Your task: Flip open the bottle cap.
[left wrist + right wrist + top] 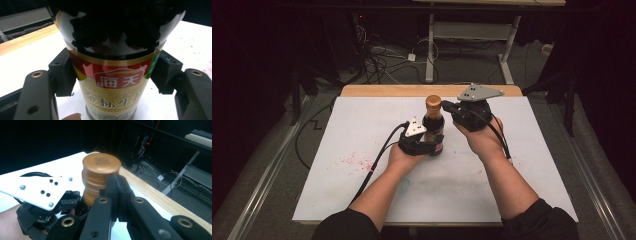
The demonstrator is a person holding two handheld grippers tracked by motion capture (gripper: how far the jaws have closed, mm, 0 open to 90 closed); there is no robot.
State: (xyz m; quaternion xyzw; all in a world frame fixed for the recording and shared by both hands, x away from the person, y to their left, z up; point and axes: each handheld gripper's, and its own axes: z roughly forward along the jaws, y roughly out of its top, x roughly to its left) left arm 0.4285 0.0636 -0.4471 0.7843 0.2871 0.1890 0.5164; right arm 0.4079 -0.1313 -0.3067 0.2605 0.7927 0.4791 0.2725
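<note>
**Bottle clamped low, second gripper closed beside the cap**

The left gripper (428,145) is clenched round the lower body of the sauce bottle (433,129). In the left gripper view its two black pads (62,72) press against either side of the bottle (112,82) just where the red and yellow label begins, so the jaws stand about a bottle's width apart with the glass filling the gap. A fingertip shows at the bottom edge of that view, under the label.

The right gripper (446,105) is pinched together with nothing between its jaws. In the right gripper view the two jaws meet in front of the camera, their closed tips (117,185) lying just beside the orange cap (101,173), at about the height of its ribbed side. Whether they actually touch the cap I cannot tell.

Counting up: one bottle, one cap on it, two grippers, each in one hand with a cable trailing from it, and each with a grey three-cornered plate on top.

The bottle stands upright on the white table top (522,165), near its middle and a little towards the far edge. It sits between the two hands, the left gripper holding it low down from the left and the right gripper up near its top from the right. Reddish specks (354,161) stain the white surface to the left of the left forearm.
</note>
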